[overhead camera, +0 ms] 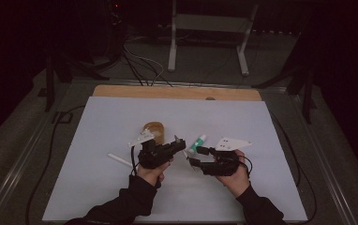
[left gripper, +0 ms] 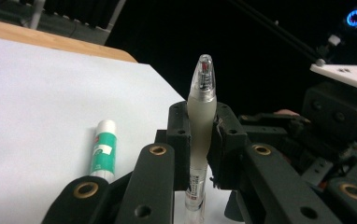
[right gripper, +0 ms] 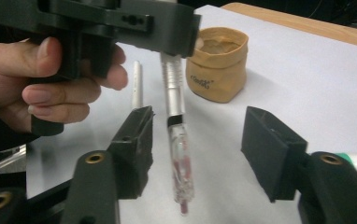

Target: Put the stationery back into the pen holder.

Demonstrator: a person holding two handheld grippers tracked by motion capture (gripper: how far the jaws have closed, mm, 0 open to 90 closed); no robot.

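Note:
My left gripper (left gripper: pixel 203 137) is shut on a translucent pen (left gripper: pixel 202 105), which stands up between its jaws with the clear tip outward. In the high view this gripper (overhead camera: pixel 179 143) sits mid-table, pointing right toward my right gripper (overhead camera: pixel 194 157). From the right gripper view the pen (right gripper: pixel 178 154) hangs down from the left gripper's body (right gripper: pixel 120 21), held by a hand (right gripper: pixel 50 86). The pen's clear end lies between my right gripper's (right gripper: pixel 200 140) open jaws, nearer the left jaw, and neither pad touches it.
A green-and-white glue stick (overhead camera: pixel 197 143) lies on the white table sheet (overhead camera: pixel 121 117) just behind the grippers. A tan pouch (right gripper: pixel 218 65) stands open behind the left gripper. A white stick (overhead camera: pixel 120 159) lies left of the left hand. A wooden edge (overhead camera: pixel 177 92) runs along the back.

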